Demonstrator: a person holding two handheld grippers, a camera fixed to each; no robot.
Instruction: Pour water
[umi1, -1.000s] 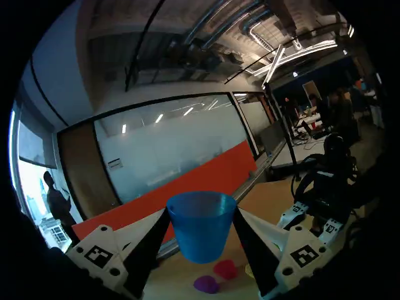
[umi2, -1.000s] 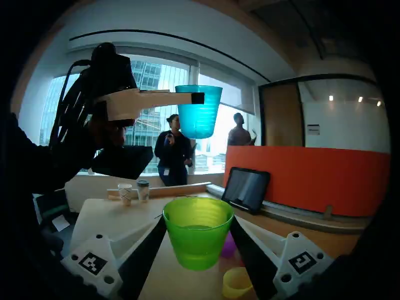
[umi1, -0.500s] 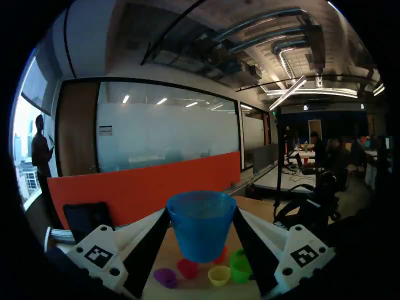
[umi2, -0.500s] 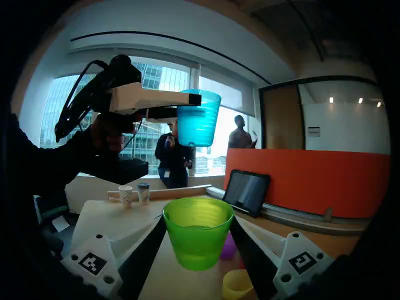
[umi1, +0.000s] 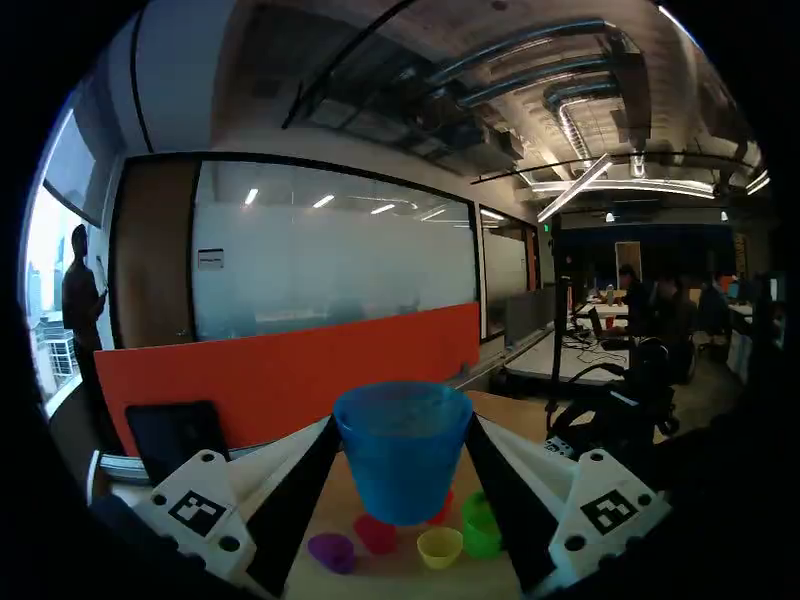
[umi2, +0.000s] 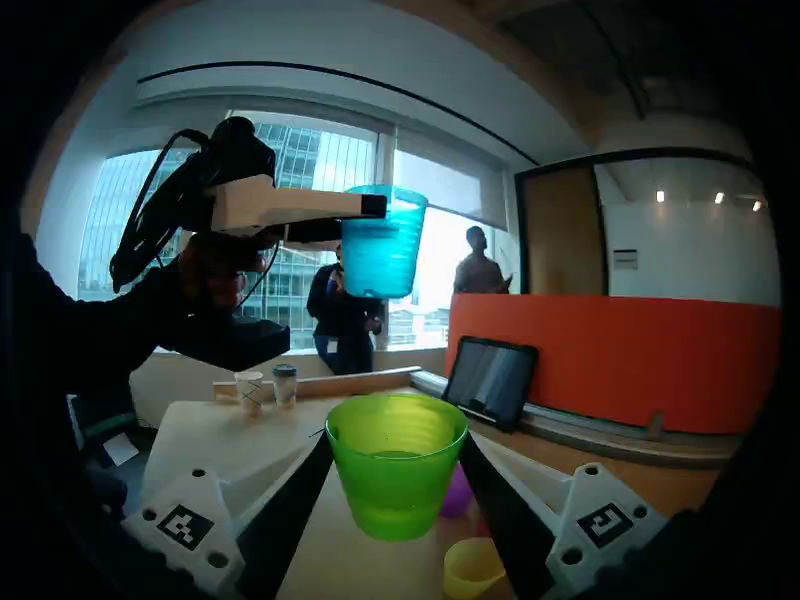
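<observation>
Blue cup (umi1: 403, 450) held high in my left hand-held gripper (umi1: 400, 432); green cup (umi2: 397, 465) clamped in my right hand-held gripper (umi2: 397, 440), low by the tabletop (umi2: 215, 430).
Within the past second the left gripper view has rolled back to level. In the right gripper view the blue cup, slightly tilted, has slid sideways and now sits well apart from the green cup's mouth. A shallow pool seems to lie in the green cup. I judge the pour finished or paused.
</observation>
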